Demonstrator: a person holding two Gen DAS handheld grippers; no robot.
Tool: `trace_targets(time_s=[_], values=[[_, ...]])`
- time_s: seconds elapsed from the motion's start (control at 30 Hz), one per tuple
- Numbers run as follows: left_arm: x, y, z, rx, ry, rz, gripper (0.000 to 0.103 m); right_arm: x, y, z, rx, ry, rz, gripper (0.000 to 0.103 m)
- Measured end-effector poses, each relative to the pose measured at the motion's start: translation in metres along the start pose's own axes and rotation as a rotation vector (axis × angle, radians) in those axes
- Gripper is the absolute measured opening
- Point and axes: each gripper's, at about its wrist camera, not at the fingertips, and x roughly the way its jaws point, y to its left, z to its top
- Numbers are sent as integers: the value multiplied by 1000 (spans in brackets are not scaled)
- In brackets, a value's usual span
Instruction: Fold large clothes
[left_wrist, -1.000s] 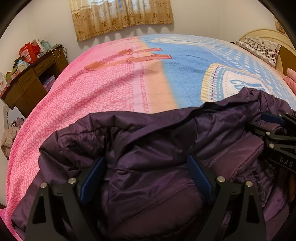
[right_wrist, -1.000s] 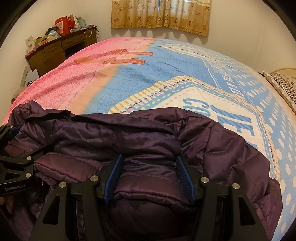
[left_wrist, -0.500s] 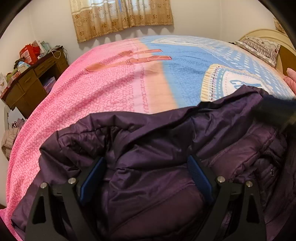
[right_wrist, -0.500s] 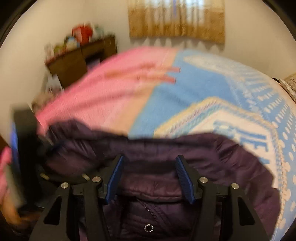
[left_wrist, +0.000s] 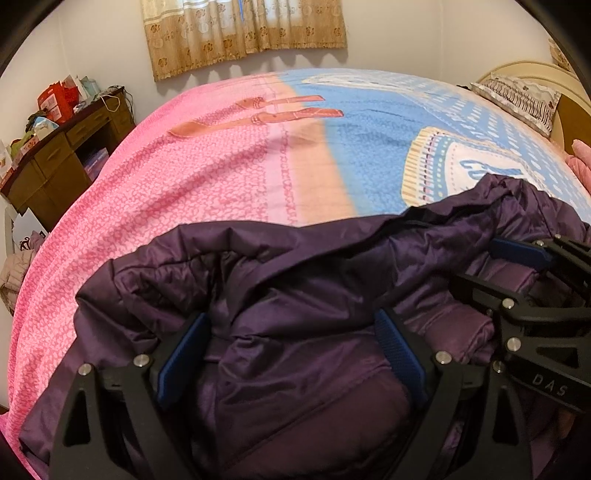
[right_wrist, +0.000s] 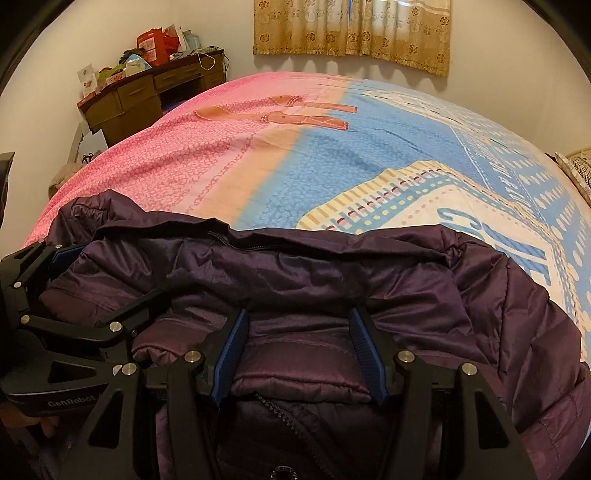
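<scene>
Change: half a second ago the right gripper (right_wrist: 299, 350) was swinging, blurred, over the jacket zip; it is back beside the left gripper (left_wrist: 291, 354), much as one second ago. Left gripper has not shifted.
Left gripper: jaws set wide apart, blue pads (left_wrist: 183, 356) sunk into bunched fabric; the cloth bulges between them but is not pinched.
Right gripper: jaws apart, narrower gap, astride a padded fold of the puffer jacket (right_wrist: 332, 280); pads (right_wrist: 364, 350) flank the fold, firm contact unclear.
Spacing: the two grippers sit just beside each other; each shows at the edge of the other's view.
Task thing: dark purple puffer jacket, heaped at the near edge of the bed under both grippers.
Open room: bedspread (left_wrist: 229, 173) bare beyond the jacket's far edge, right up to the wall.
Materials: jacket shell glossy, quilted, creased; black zip line along the top fold; snap button (right_wrist: 282, 473) at the lower frame edge. Bedspread printed cotton, pink speckle on the left, blue with a cream panel on the right.
Surroundings: wooden desk (right_wrist: 140, 98) cluttered with boxes, tan patterned curtain (right_wrist: 351, 31), pillow (left_wrist: 517, 96) against the headboard.
Hidden: jacket's near hem, sleeves and overall outline cut off by gripper frames; lettering on the cream panel partly covered.
</scene>
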Motion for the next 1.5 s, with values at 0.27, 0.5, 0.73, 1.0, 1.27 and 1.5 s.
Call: trace_targets(time_s=[0.27,0.5,0.73,1.0,1.27,1.5], values=[[1,1,0,-2,1,-4,95,0,1,-1,0,-1,0,58],[0,1,0,-3,1,-6,95,0,2,-1,-1,0,-1,58],[1,2,0,-8,4,-13,95,1,1,-1,-4,0,-6,58],[1,3,5,-17,22,-20,96,0,0,9,-37,34,29,59],[-101,3,4,-13,-147,-18,95,-107,-28,-12,-35,-49,115,69],[-203,17,-65,-23,-217,-90,99,-198,-60,-86,60,-80,212,74]])
